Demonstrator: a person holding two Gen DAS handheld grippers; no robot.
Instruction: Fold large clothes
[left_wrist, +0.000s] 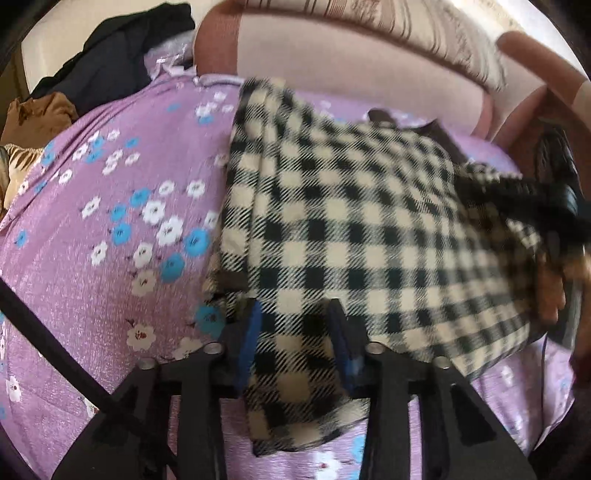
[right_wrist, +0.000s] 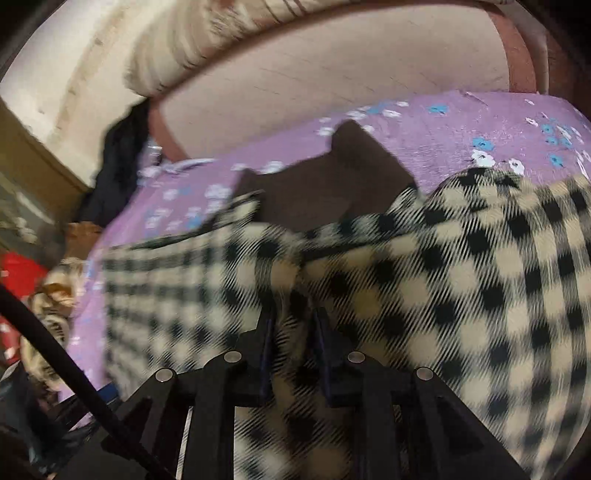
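Purple floral bedsheet (left_wrist: 110, 192) covers a bed, with a pinkish padded headboard (left_wrist: 351, 62) behind it. On the sheet lies the checked garment (left_wrist: 351, 221), black and cream, partly folded, one edge running up toward the headboard. Its near corner passes between the blue pads of the left gripper (left_wrist: 295, 325); the jaws stand partly apart with the cloth lying loose in the gap, and the pads do not look pressed on it.

From the right wrist view the same checked garment (right_wrist: 461, 288) bulges up on the right, and a bunched fold of it runs down between the fingers of the right gripper (right_wrist: 293, 325). The jaws there are narrow, close against the fold, but the picture is too blurred to tell whether they pinch it. In the left view the right gripper (left_wrist: 554, 206) shows as a dark blur at the garment's far edge.

Dark clothes (left_wrist: 122, 51) and a brown cloth (left_wrist: 40, 114) are heaped at the bed's far left corner.
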